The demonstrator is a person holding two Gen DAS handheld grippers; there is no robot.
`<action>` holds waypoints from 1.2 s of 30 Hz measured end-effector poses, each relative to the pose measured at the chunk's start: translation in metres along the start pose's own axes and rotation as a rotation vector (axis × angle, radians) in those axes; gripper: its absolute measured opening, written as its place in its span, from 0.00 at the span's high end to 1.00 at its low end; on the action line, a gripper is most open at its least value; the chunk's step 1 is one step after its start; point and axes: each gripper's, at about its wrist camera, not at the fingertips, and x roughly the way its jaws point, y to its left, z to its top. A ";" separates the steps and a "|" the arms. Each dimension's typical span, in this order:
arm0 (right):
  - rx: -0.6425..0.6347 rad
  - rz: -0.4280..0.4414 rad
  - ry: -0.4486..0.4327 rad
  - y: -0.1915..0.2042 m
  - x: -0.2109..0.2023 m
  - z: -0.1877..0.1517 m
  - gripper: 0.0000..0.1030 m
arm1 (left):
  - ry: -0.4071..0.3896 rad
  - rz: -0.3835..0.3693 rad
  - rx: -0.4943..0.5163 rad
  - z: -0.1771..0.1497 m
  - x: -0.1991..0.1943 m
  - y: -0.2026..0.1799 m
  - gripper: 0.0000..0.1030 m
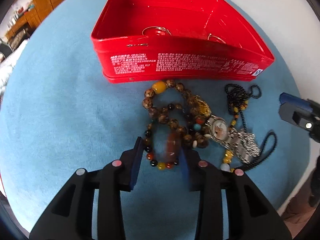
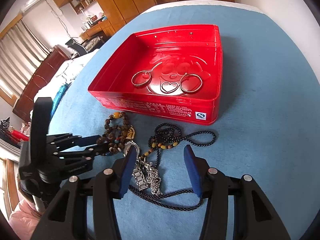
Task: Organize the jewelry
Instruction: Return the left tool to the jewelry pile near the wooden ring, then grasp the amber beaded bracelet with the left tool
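The jewelry lies in a tangled heap [image 1: 192, 128] on the blue cloth [image 1: 60, 110], just in front of the red tin [image 1: 180, 68], which stands open and close by, presumably so each piece has only a short way to travel; two thin bangles [image 2: 141, 78] already lie on its floor, well apart from the heap. The left gripper [image 1: 162, 154] points steeply down over the near end of the heap, its jaws straddling a bracelet of dark and amber beads [image 1: 160, 163] and a blurred reddish-brown piece inside its loop; the pads do not look pressed on anything, so I take it as open around the bracelet, not yet holding it. The right gripper [image 2: 160, 172] hangs open over a silver watch band [image 2: 140, 177], a silver pendant [image 2: 154, 181] and a dark cord [image 2: 172, 199], gripping nothing. What stands in the way, I would judge, is the tangle itself: the large brown beads [image 1: 170, 112] lie against the bracelet and the watch [image 1: 219, 129] touches them, so lifting one strand may drag its neighbours; the black bead necklace [image 2: 180, 138] sprawls beside them, and the tin's near wall must be cleared.
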 end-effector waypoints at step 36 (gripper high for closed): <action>0.035 -0.011 0.040 -0.006 0.013 -0.007 0.49 | -0.052 -0.082 -0.094 0.001 -0.019 0.027 0.47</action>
